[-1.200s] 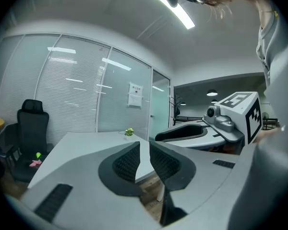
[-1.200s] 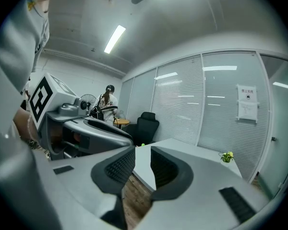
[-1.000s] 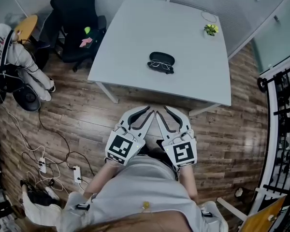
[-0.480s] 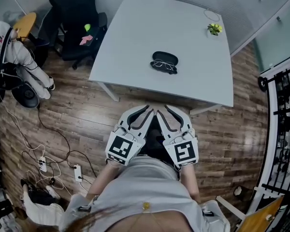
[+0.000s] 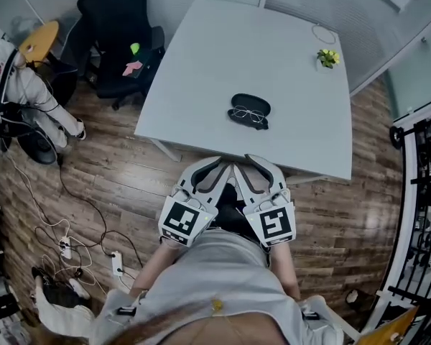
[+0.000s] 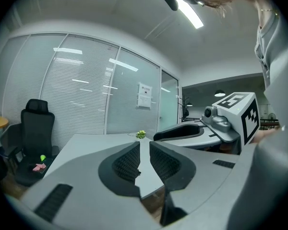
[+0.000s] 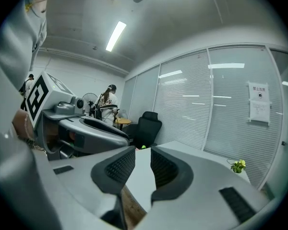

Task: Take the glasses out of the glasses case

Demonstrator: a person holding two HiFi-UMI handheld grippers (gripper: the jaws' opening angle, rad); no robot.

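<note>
White table [image 5: 287, 42] fills the upper centre of the head view; a black office chair [image 5: 118, 20] stands at upper left, clear of the work; the left gripper [image 5: 214, 169] and right gripper [image 5: 253, 168] sit side by side at lower centre, close to the person's body, both released, jaws a narrow gap apart and nothing between, apparently carried ready for a reach; the black glasses case [image 5: 251, 104] lies mid-table, well apart from both; the glasses [image 5: 248, 116] show at its near edge, whether in an open half or beside it is too small to tell; a small plant [image 5: 327, 57] marks the table's upper right corner.
</note>
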